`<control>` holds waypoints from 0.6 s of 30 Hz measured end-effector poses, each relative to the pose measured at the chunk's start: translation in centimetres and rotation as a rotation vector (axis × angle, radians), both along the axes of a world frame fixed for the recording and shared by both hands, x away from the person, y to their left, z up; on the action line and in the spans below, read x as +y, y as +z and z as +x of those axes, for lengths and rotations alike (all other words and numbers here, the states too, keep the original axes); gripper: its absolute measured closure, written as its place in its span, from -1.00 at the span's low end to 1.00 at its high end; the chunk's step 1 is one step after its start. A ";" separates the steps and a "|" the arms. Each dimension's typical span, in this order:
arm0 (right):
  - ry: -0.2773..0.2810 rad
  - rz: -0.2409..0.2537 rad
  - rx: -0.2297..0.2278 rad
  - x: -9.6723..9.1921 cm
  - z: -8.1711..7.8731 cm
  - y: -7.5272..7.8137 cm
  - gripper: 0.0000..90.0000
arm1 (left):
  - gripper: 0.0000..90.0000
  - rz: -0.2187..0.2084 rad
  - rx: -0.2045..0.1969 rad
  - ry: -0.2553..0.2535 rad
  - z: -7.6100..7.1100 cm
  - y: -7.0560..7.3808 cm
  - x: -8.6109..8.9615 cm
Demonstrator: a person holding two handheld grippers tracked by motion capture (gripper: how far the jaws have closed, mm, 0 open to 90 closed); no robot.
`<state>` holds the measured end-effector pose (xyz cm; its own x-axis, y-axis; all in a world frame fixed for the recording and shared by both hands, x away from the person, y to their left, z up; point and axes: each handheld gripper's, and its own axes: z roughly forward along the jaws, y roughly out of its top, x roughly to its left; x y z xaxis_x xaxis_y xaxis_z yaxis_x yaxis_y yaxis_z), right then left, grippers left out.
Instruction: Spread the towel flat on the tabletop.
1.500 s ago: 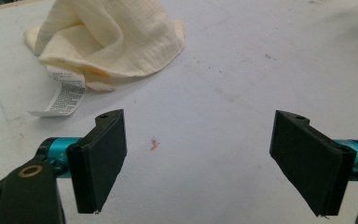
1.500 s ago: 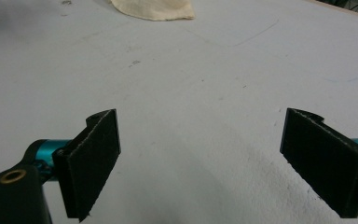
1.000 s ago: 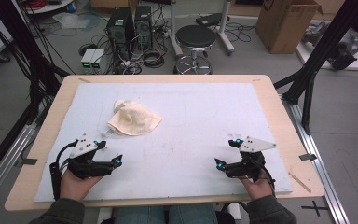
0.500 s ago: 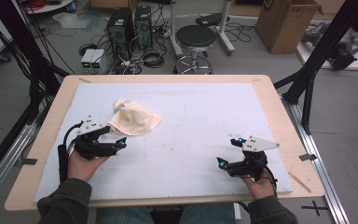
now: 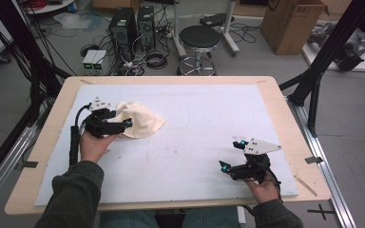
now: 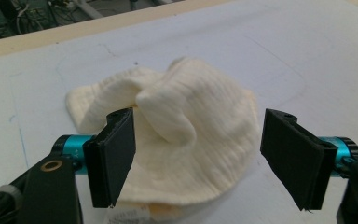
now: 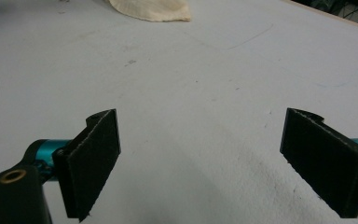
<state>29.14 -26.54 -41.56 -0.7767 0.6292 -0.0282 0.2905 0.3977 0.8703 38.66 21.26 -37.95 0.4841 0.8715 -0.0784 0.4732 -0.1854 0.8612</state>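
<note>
A crumpled cream cloth (image 5: pixel 145 124) lies on the left part of the white mat (image 5: pixel 204 109). My left gripper (image 5: pixel 123 127) sits at the cloth's near left edge and points right along the table. In the left gripper view the cloth (image 6: pixel 191 116) bulges between the two black pads, and the left gripper (image 6: pixel 198 158) is open with neither pad pressing on it. Its jaws have just been closing a little around the cloth. My right gripper (image 5: pixel 231 154) rests open over bare mat at the front right, and in its own view the right gripper (image 7: pixel 200 163) has nothing between its jaws.
The mat covers a wooden table (image 5: pixel 292 123) whose edge frames it. The cloth's hem (image 7: pixel 154 9) shows at the top of the right gripper view. A stool (image 5: pixel 198 40), computer towers and cables stand on the floor beyond the table.
My left hand has moved away from the front edge and rightward up to the cloth, which now lies between its jaws. The right hand has kept still.
</note>
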 end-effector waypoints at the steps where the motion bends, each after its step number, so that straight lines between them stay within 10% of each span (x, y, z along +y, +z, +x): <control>1: 0.001 -0.002 -0.003 0.0 0.1 0.0 -0.75 | -0.39 -0.002 0.004 0.006 0.5 0.0 -0.1; 18: 0.008 0.013 -0.001 -0.2 0.3 -0.1 -0.75 | -0.02 0.052 0.126 0.100 5.3 -4.4 -2.9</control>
